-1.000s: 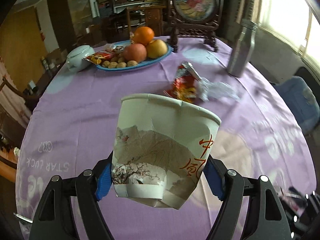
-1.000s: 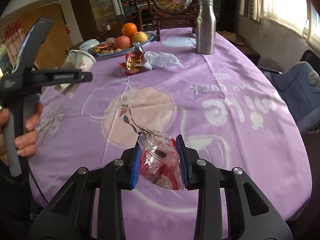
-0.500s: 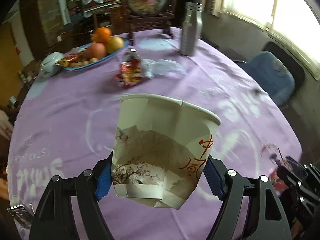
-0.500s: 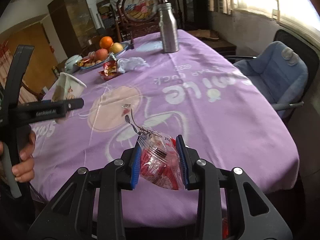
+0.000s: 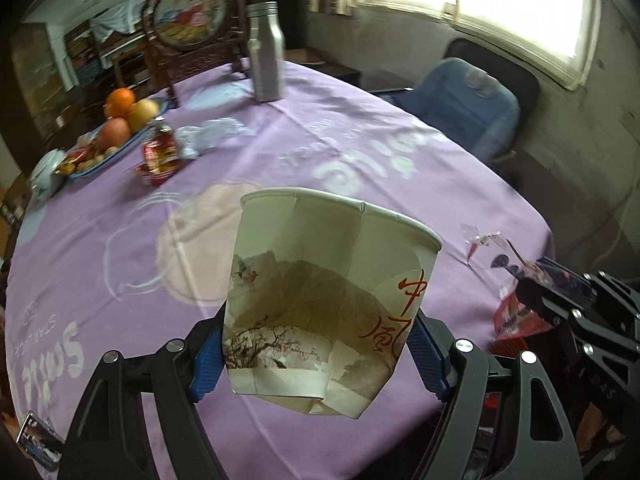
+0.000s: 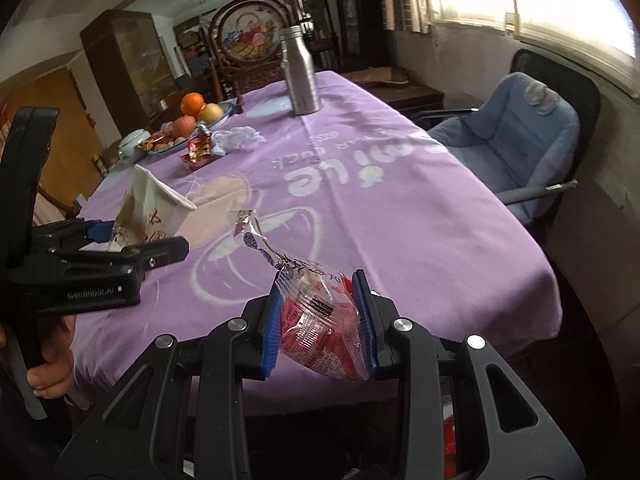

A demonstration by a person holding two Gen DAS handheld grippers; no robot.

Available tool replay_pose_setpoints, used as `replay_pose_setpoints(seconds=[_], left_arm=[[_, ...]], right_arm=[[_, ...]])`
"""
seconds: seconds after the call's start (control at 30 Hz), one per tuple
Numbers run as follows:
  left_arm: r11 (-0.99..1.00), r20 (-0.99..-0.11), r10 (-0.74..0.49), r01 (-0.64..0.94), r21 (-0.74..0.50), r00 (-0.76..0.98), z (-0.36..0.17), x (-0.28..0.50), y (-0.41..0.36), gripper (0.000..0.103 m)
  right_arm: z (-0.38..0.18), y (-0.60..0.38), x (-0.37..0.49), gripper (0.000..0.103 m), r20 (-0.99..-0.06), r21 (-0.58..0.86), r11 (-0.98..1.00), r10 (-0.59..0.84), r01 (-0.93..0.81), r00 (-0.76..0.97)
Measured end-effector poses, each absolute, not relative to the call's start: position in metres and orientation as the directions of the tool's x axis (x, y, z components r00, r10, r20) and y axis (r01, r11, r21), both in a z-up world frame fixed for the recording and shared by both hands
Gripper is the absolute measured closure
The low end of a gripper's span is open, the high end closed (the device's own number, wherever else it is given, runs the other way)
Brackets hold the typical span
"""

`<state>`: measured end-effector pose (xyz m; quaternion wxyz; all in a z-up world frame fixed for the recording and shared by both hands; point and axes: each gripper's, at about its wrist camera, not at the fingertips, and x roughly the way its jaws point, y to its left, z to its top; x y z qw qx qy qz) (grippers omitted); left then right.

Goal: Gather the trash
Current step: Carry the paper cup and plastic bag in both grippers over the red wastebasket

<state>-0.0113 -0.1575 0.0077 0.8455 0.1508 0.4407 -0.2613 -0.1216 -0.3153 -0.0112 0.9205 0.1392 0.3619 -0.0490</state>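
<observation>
My left gripper is shut on a crumpled paper cup printed with a landscape and red characters, held above the near edge of the purple table. My right gripper is shut on a red and clear plastic wrapper, also over the near table edge. The cup and the left gripper show at the left of the right wrist view; the wrapper shows at the right of the left wrist view. A red snack packet and a crumpled white wrapper lie far back on the table.
A blue fruit plate, a white lidded bowl, a metal bottle and a round framed picture on a stand sit at the far end. A blue padded chair stands right of the table under the window.
Both grippers have swung sideways along the near table edge, so the far objects have slid left and the blue chair has come into view. Each grip is unchanged.
</observation>
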Motion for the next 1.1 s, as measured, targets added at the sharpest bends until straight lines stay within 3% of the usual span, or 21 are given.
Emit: replay_pose_setpoints(seconds=[0.6, 0.9, 1.1], left_arm=[[0.559, -0.844, -0.404, 0.825, 0.078, 0.354, -0.010, -0.116, -0.257, 0.026], [0.384, -0.873, -0.415, 0.919, 0.087, 0.256, -0.047, -0.167, -0.318, 0.026], [0.263, -0.919, -0.365, 0.963, 0.055, 0.152, -0.103, -0.193, -0.362, 0.026]], right_arm=[[-0.037, -0.383, -0.211, 0.069, -0.718, 0.213, 0.906, -0.109, 0.365, 0.688], [-0.086, -0.434, -0.254, 0.069, -0.802, 0.228, 0.839, -0.126, 0.495, 0.584], [-0.142, -0.470, -0.286, 0.069, -0.858, 0.267, 0.747, -0.103, 0.608, 0.503]])
